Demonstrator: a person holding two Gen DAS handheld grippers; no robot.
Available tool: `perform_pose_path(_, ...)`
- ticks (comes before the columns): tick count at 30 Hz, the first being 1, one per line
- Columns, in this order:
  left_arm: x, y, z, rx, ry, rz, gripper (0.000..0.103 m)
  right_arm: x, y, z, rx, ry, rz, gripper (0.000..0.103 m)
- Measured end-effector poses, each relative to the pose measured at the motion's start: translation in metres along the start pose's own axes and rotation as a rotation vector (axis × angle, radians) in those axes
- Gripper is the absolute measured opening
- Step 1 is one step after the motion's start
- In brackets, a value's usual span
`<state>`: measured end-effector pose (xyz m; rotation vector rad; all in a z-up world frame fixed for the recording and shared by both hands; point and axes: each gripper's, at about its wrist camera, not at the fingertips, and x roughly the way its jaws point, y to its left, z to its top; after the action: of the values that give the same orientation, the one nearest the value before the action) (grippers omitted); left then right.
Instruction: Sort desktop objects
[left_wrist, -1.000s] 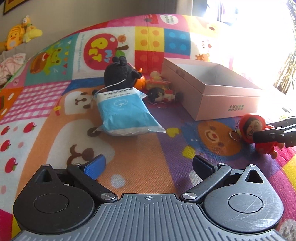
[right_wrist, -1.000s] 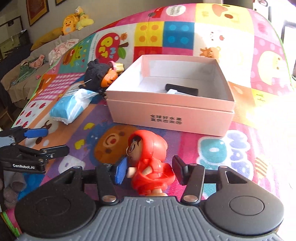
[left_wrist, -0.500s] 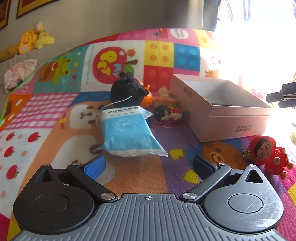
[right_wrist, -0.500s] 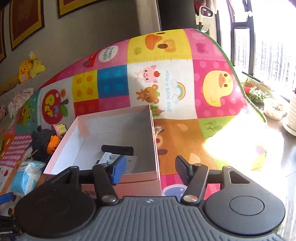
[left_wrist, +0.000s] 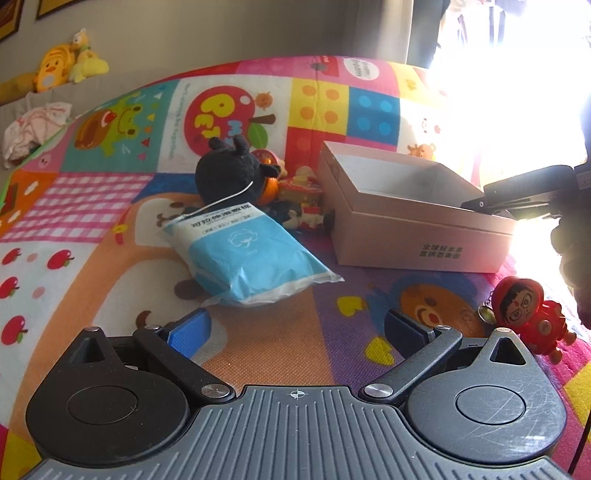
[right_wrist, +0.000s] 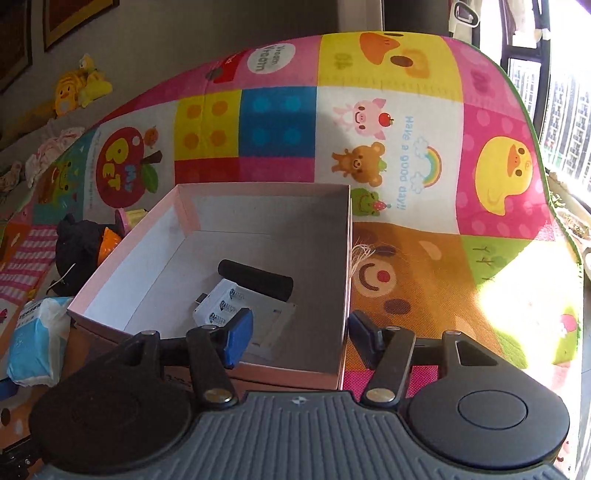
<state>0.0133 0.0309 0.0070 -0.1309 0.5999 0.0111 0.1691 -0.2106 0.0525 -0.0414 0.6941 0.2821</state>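
Two grippers stand spread and empty — the right gripper (right_wrist: 299, 338) over the pink box (right_wrist: 341, 295), the left gripper (left_wrist: 295, 328) facing the tissue pack (left_wrist: 243, 254); red doll (left_wrist: 528, 310) lies unsorted beside the box.

On the mat (left_wrist: 258, 347), the box (left_wrist: 413, 236) sat at two o'clock of the wipes pack (left_wrist: 243, 254); the plush (left_wrist: 229, 173) lay behind the pack, the figurine (left_wrist: 524, 314) at four o'clock.
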Motion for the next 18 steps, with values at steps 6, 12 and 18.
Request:
perform_pose_path(6,0.002,0.006,0.003,-0.036,0.015,0.011,0.103,-0.058,-0.002,-0.035,-0.041,-0.097,0.003,0.094)
perform_pose_path(12,0.015,0.009,0.028,-0.060,-0.017,0.072,0.103,-0.088,0.006,-0.095,-0.070,-0.056,0.022,0.103)
perform_pose_path(18,0.048,0.013,0.050,-0.031,0.026,0.188,0.101,-0.091,0.021,-0.124,-0.054,-0.049,0.052,0.103)
